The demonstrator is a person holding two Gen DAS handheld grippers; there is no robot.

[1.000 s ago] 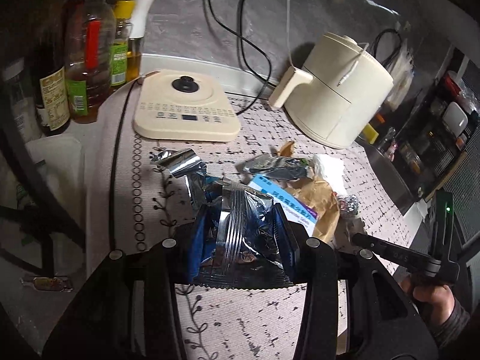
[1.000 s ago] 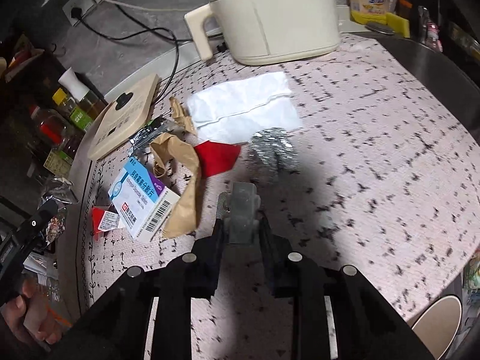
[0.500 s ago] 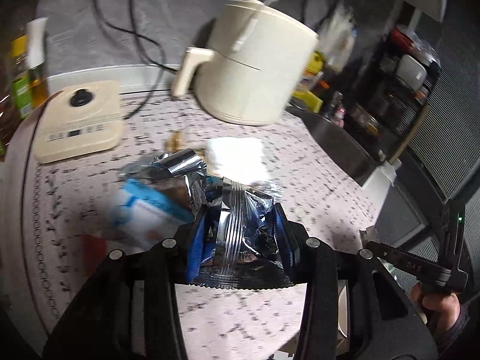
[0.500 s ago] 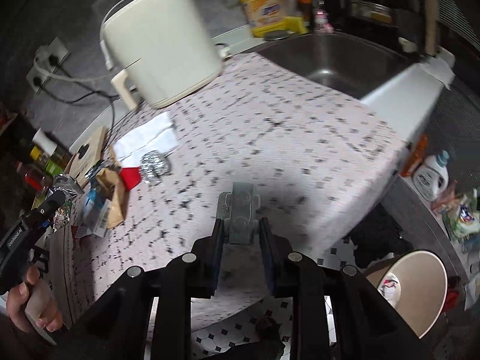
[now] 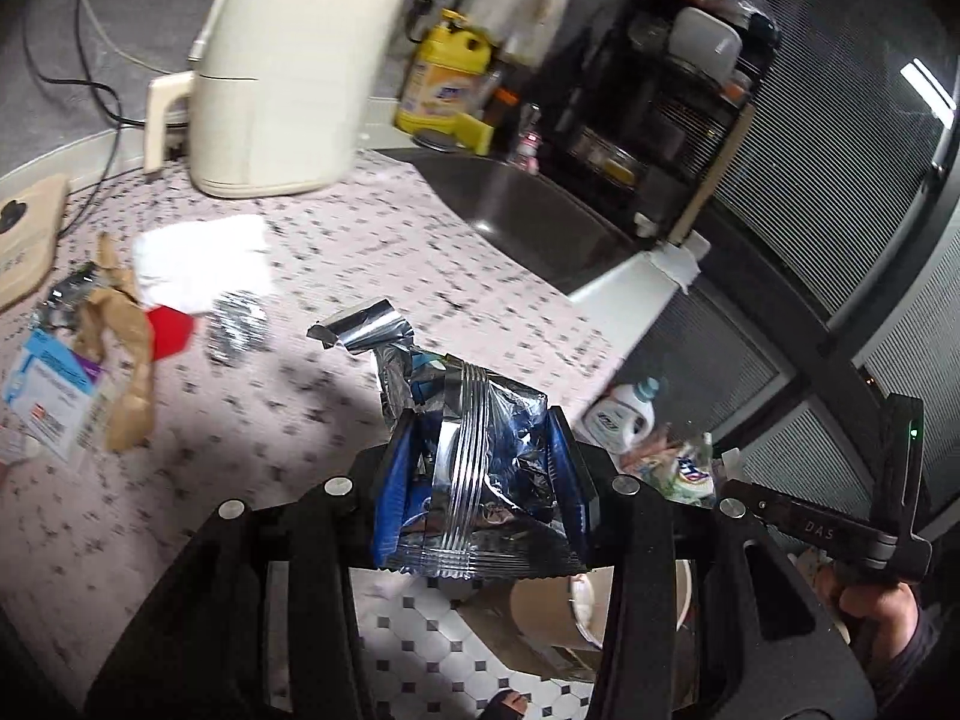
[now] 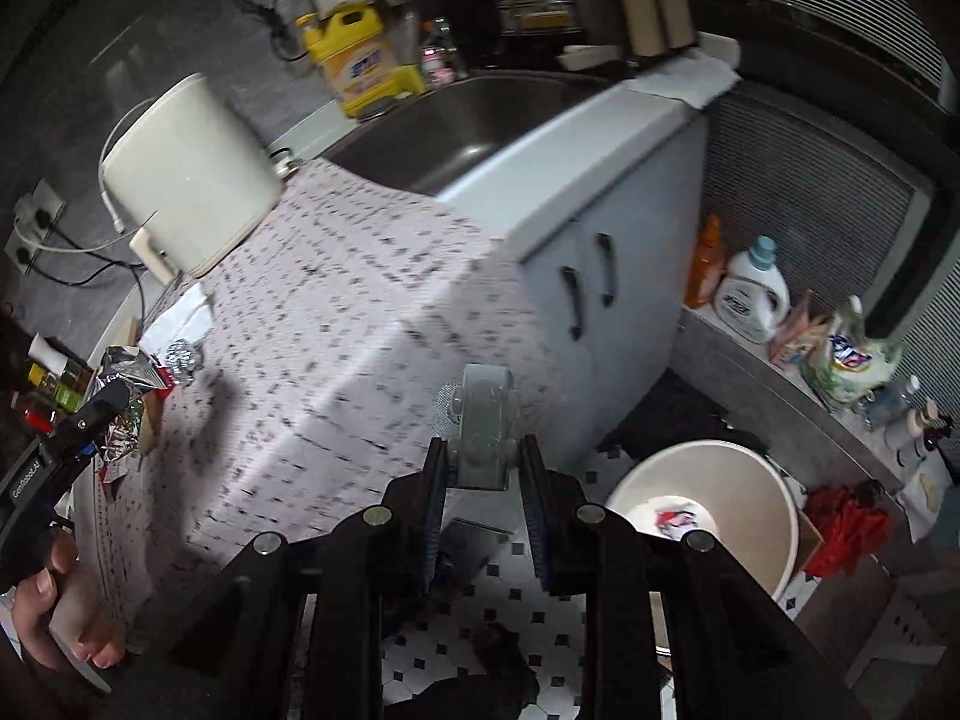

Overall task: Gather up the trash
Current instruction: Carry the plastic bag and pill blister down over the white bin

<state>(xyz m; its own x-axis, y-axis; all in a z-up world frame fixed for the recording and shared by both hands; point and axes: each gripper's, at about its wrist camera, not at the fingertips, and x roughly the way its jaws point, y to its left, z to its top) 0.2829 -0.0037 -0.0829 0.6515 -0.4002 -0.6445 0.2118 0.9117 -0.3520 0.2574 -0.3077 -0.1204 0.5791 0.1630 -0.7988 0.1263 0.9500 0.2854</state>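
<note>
Clamping a crumpled foil snack wrapper (image 5: 480, 468), the left gripper (image 5: 480, 480) hangs past the counter edge (image 5: 558, 330) above the floor; the right gripper (image 6: 483, 474) pinches a clear plastic piece (image 6: 483, 432) beside the paper-lined bin (image 6: 702, 510).

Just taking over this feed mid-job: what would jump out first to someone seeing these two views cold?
The crumpled foil wrapper clamped in the left gripper fills the middle of the left view, held past the counter edge. In the right view, the right gripper pinches a clear plastic piece, with the round bin on the floor just to its right. More trash, including a medicine box, lies on the patterned counter.
</note>
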